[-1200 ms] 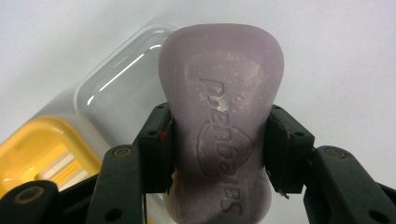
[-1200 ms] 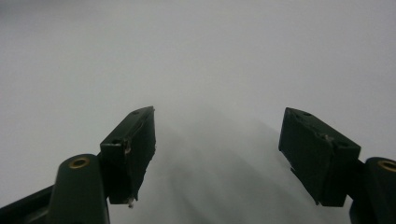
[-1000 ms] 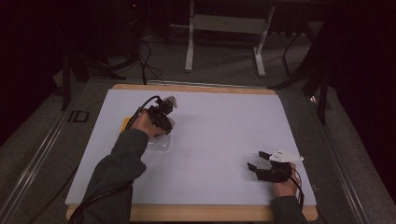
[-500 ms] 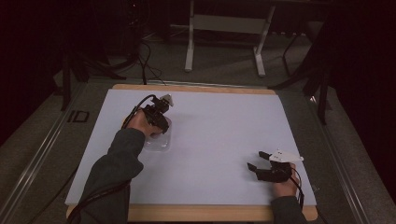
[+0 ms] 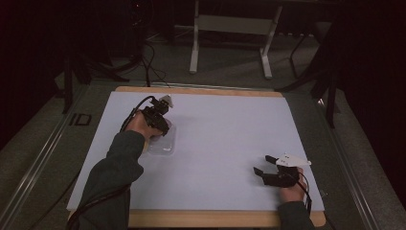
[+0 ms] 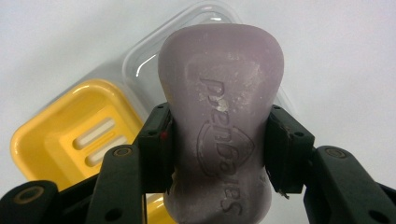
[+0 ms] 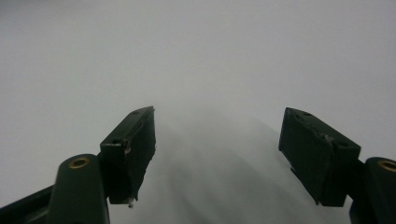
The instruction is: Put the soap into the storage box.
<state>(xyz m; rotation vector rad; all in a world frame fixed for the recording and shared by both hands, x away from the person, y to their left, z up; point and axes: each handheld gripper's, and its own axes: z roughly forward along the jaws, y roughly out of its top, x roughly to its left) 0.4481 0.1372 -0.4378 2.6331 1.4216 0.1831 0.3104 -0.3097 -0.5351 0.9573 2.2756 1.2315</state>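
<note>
Above the yellow dish [image 6: 70, 140], the left gripper [image 6: 217, 149] holds a purple soap bar [image 6: 219, 121], its jaws closed on the bar's narrow waist, one pad on each long side. The grip sits at the pinched middle, which likely keeps the bar from sliding out either way. The bar's long axis runs straight along the jaws, away from the gripper body, and the embossed face is turned up to the camera; its far end overhangs the clear lid [image 6: 154, 56] that lies just beyond the dish and touches or overlaps it.

The dish shows its slotted floor, open and bare, so the bar appears to be carried clear of it, either just lifted out or about to go in; which one cannot be told. In the high view the left gripper [image 5: 160, 120] is over the lid [image 5: 163, 143], near the left edge of the white surface [image 5: 230, 143].

Well apart from the dish, toward the near right corner, the right gripper [image 5: 268, 165] rests low with jaws open and nothing between them, evidently parked out of the way.
</note>
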